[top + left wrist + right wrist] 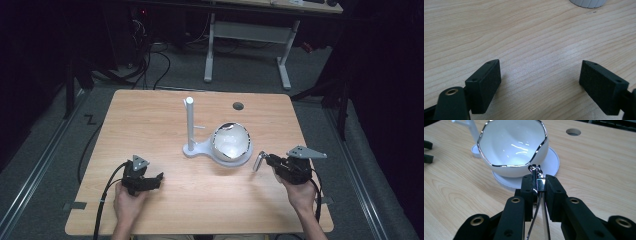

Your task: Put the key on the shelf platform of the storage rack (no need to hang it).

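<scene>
From the high view, the left claw (150,179) lay low on the wooden surface (150,125), jaws spread and holding nothing. The right claw (265,161) was clamped on a shiny metal piece (258,161), just right of the white bowl (231,141). The bowl sat on the round base of a white stand (200,149), whose post rose to the bowl's left.

In the left gripper view, the two black pads (486,83) stood well apart over bare wood, with the ribbed edge of the stand (587,3) at the top.

In the right gripper view, the right claw (539,186) pinched the metal piece (537,173) between its pads; its looped tip was close to the silver-rimmed bowl (511,147), whether touching I cannot tell. The bowl rested on the stand's base (551,161). A round hole (573,131) showed in the surface beyond.
</scene>
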Tool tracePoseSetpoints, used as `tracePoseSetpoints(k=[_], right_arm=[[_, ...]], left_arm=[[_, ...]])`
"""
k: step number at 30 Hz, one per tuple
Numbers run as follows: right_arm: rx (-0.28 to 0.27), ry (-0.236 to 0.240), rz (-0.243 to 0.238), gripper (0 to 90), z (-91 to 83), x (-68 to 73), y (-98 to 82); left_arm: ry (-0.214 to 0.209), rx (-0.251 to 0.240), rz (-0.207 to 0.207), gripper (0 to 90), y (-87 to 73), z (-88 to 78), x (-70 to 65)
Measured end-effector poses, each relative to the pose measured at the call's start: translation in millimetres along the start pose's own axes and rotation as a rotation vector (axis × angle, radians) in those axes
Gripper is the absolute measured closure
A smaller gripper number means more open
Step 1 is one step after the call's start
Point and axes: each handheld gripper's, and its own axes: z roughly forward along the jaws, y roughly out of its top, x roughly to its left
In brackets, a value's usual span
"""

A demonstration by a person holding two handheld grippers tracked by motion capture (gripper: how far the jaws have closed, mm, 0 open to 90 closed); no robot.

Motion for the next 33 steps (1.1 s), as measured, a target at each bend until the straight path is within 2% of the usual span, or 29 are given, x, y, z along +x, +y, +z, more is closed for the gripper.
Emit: tracePoseSetpoints(k=[8, 14, 22, 33], right_arm=[[-0.05, 0.014, -0.002, 78.0, -20.7, -1.9, 13.2], [-0.063, 0.035, -0.007, 78.0, -28.7, -3.7, 22.0], [-0.081, 0.069, -0.007, 78.0, -31.5, -2.3, 32.4], [-0.119, 0.119, -0.047, 77.9, -27.5, 7.9, 57.3]], left_arm=[[0.0, 0.0, 0.0, 18.0, 0.0, 0.0, -0.1], [0.001, -0.001, 0.001, 18.4, -0.1, -0.1, -0.3], [0.0, -0.001, 0.002, 18.8, -0.1, -0.3, -0.5], [-0.001, -0.001, 0.002, 18.9, -0.1, -0.3, -0.5]])
